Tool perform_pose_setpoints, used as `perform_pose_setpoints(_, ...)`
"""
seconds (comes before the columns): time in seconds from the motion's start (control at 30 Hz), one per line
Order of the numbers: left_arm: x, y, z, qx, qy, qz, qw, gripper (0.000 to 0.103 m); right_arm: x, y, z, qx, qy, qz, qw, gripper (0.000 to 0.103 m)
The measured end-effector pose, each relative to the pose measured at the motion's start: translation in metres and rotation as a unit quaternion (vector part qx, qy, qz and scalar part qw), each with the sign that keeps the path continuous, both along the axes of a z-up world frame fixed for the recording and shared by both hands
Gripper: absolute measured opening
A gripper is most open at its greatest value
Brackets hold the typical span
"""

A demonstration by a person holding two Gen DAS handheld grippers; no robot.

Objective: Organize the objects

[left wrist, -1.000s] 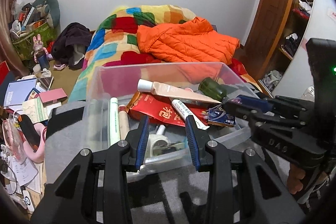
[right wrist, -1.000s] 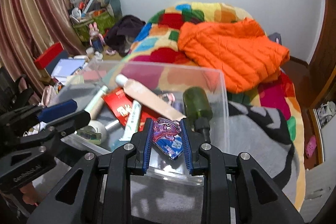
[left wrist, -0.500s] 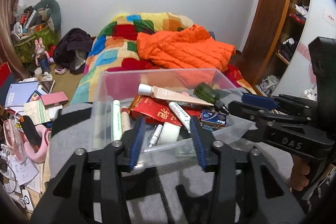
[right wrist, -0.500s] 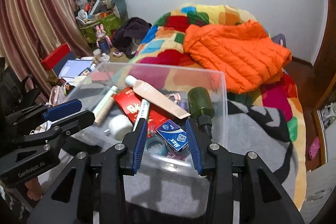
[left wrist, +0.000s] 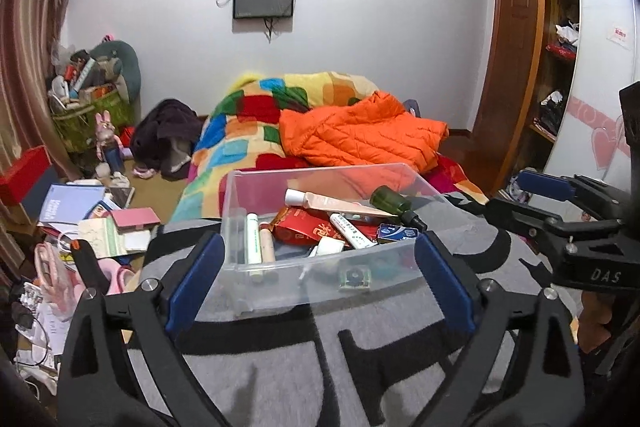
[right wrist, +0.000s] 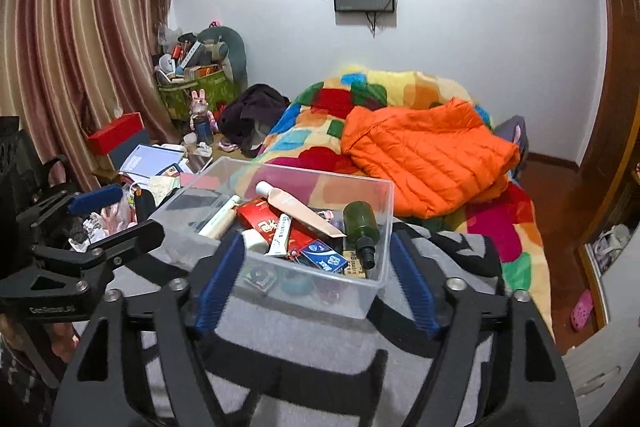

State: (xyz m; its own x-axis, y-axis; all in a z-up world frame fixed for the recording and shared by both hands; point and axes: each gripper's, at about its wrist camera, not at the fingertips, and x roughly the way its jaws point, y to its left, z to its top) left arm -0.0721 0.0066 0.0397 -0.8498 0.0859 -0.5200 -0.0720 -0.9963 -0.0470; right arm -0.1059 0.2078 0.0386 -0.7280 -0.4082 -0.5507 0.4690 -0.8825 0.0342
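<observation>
Clear plastic bin: on grey blanket atop the bed, already holding tubes, green bottle, red packet.
Left claw: opening, empty.
Right claw: opening, empty.
Progress: judged nearly complete.

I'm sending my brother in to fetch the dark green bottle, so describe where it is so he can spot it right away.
On the bed, in front of the orange jacket, a clear plastic bin sits on a grey blanket. The dark green bottle lies in the bin's right end. It is the only green, rounded thing there, with a black cap, beside flat boxes and pale tubes.
</observation>
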Motion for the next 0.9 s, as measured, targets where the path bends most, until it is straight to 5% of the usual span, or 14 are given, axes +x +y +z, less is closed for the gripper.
perform_pose_setpoints(0.13,0.013,0.003,-0.003,-0.002,-0.002,0.007,1.0,0.101,0.012,0.003,-0.006,0.007,0.005,-0.01,1.0,0.087)
perform_pose_setpoints(0.9,0.03,0.003,-0.026,0.012,-0.031,0.019,0.9993,0.101,0.03,0.007,-0.031,0.002,-0.028,-0.009,1.0,0.088)
